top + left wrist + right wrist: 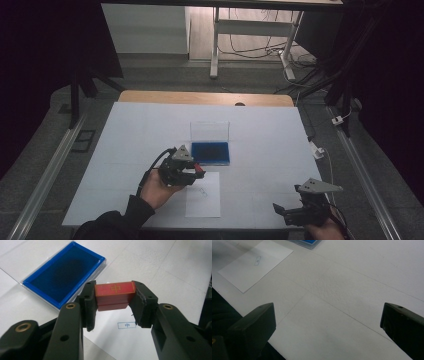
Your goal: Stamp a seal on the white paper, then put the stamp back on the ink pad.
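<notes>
Left gripper view has the left tongs [113, 305] clamped on a small red rectangular block [114, 295] with a gold character, held above a white paper sheet [120, 340] beside the shallow blue ink tray [63, 272]. Right tongs [327, 325] stand wide apart over the white table [352, 285], gripping nothing.

High view overhead facing forward, both gripper views close above the table [260, 130], sharing the paper sheet [255, 263]
</notes>
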### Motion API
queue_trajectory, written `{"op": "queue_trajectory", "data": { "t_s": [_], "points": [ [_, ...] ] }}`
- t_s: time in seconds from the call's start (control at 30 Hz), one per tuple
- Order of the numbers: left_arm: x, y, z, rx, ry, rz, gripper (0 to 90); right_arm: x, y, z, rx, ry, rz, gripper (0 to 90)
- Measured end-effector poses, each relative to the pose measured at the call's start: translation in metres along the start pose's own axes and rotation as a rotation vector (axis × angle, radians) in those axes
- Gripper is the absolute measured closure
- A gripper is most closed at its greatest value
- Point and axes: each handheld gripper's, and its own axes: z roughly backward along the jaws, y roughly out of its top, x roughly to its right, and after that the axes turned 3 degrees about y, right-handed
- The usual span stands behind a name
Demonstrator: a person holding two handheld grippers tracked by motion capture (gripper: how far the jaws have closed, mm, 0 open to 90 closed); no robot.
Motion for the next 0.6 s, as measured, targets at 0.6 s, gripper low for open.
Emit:
{"op": "queue_trajectory", "data": {
  "t_s": [0.6],
  "points": [
    [-0.016,0.011,-0.008,0.01,-0.002,0.036,58.0,0.0,-0.001,0.001,-0.001,-0.005,-0.007,0.3]
  ]
}}
